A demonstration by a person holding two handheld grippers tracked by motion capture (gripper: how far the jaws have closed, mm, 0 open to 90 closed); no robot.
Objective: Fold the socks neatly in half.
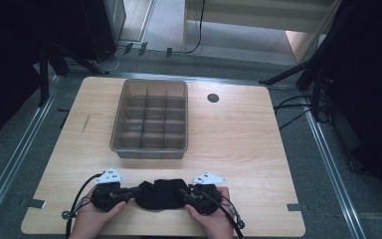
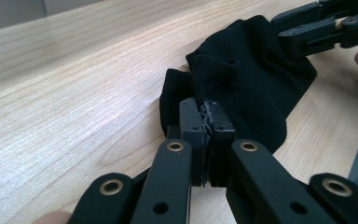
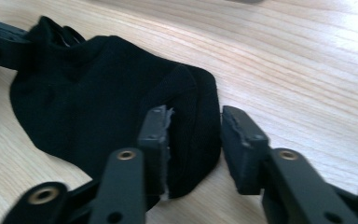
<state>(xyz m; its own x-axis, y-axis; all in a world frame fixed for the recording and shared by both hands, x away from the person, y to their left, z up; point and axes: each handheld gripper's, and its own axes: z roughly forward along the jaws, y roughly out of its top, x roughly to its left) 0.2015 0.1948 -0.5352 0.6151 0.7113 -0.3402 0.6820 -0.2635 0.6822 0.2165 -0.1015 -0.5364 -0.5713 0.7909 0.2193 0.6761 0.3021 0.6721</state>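
While pinched leftward, black sock (image 3: pixel 98 102) between right gripper (image 3: pixel 193 135) jaws.

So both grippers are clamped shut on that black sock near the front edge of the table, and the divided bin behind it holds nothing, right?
Not quite. Only the left gripper is shut on the black sock; the right gripper has its jaws open around the sock's other end, as the right gripper view shows. The rest stands: the sock lies near the table's front edge and the divided bin holds nothing.
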